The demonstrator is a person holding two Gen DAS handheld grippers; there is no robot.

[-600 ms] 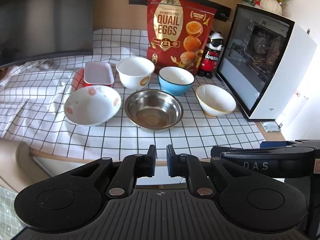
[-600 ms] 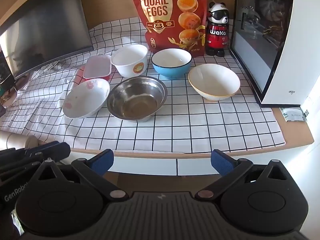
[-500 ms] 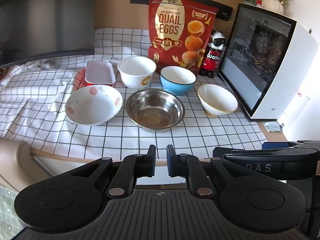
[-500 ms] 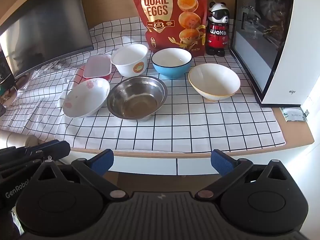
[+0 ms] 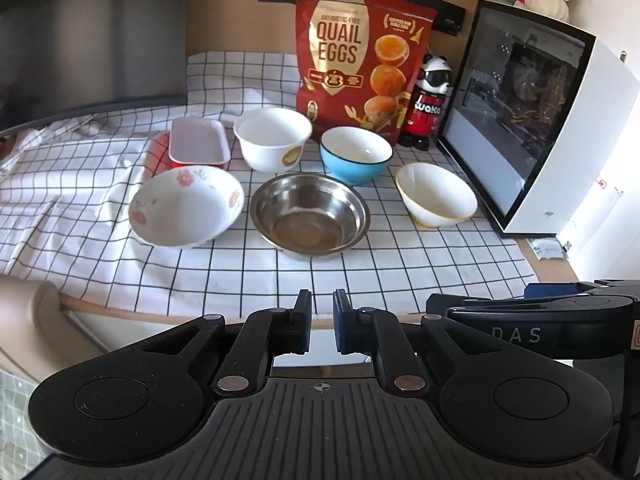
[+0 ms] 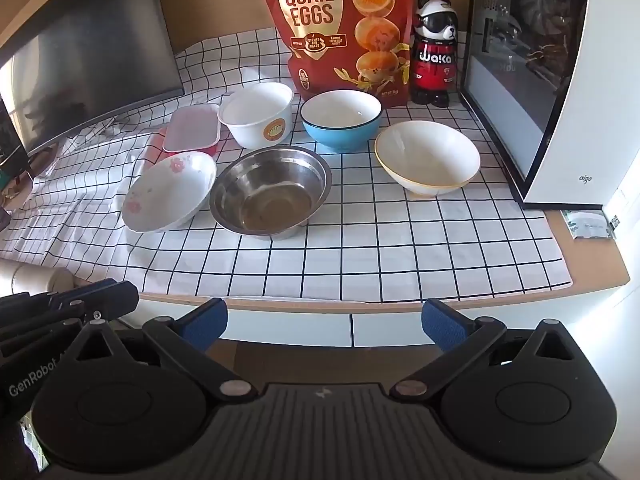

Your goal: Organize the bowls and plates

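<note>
the tall red foil bag [image 6: 338, 26] at the back of the table read "antibiotic-free quail eggs", with "certified raw edible eggs" in a small seal; the smaller print lower down was too fine to read. beside it stood one red panda-shaped bottle [image 6: 434, 58] marked "waka". the white computer case with a glass side [image 6: 568, 92] carried a small logo near its lower corner, hard to make out. the right gripper [image 5: 552, 320] showed "das" in the left view, and the left gripper [image 6: 52, 316] showed "genrobot", cut off, in the right view.

five bowls and one tray stood on the white cloth with black grid lines [image 6: 400, 248]: a white bowl with pink flowers [image 5: 186, 206], a steel bowl [image 5: 310, 216], a white bowl with a yellow rim [image 5: 436, 194], a blue bowl with a white inside [image 5: 356, 155], a tall white bowl with an orange sticker [image 5: 273, 138], and a pink rectangular tray [image 5: 198, 145]. a red thing under the tray was mostly hidden. the flowered bowl leaned close to the steel one; i cannot tell if they touched.

both grippers hung before the table edge, away from the bowls. the left jaws were together with nothing between, the right jaws wide apart and empty.
</note>
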